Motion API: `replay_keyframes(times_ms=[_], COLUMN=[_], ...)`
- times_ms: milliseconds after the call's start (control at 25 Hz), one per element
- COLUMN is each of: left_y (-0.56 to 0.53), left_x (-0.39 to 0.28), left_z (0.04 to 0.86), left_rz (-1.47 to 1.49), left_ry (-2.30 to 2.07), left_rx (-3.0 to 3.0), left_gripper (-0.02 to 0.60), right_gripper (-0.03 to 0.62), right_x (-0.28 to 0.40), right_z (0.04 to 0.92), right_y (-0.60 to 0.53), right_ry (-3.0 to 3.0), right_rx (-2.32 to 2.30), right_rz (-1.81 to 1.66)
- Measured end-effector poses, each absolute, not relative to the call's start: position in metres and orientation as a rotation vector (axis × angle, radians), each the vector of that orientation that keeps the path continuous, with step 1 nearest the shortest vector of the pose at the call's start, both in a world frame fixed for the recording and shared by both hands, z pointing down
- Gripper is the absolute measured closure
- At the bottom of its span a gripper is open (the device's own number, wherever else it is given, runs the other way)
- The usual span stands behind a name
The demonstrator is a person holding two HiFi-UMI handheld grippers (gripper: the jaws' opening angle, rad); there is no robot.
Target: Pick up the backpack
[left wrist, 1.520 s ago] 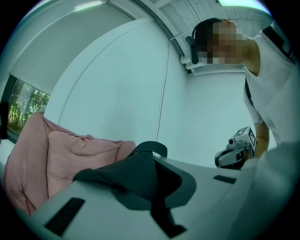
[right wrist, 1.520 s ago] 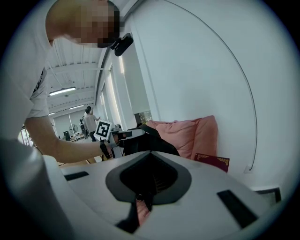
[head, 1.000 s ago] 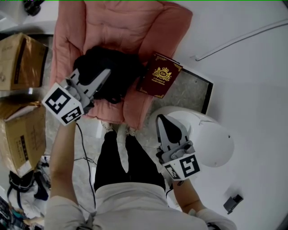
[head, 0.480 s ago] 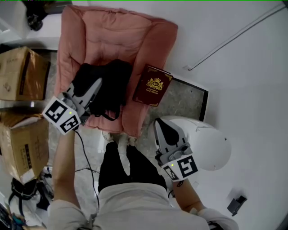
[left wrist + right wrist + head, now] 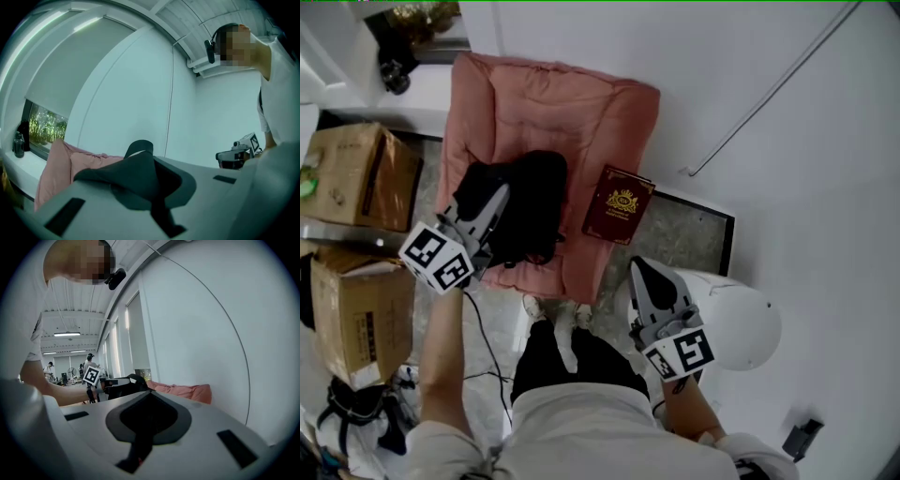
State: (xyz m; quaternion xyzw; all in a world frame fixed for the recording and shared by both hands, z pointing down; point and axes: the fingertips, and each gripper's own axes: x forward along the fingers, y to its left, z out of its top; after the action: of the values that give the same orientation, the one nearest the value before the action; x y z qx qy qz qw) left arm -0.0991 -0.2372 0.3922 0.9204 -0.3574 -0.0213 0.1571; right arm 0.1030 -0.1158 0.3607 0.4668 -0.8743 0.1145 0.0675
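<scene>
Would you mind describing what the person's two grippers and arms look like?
Both the left gripper and right gripper are grey and tapering, black inside, each with a white cube of black square markers. A black cable trails from the left one. The person wears a white short-sleeved shirt.

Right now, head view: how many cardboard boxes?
2. Upper box sits left of the pink cushion; lower box lies below it in the picture. Others may be cut off at the left edge.
</scene>
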Motion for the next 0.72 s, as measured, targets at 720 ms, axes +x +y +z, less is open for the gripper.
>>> replay_keyframes(times_ms=[720], left_y=[-0.209], left_x=[-0.117], left_z=[0.269], left_rz=[-0.107], left_ry=[-1.221], left_rx=[2.726], left_gripper=[0.566], right_gripper=[0.574], right_x=[0.204], right_z=[0.27], right_y=[-0.122], right_ry=[-2.554], right_rx=[1.727], right_rz=[0.059])
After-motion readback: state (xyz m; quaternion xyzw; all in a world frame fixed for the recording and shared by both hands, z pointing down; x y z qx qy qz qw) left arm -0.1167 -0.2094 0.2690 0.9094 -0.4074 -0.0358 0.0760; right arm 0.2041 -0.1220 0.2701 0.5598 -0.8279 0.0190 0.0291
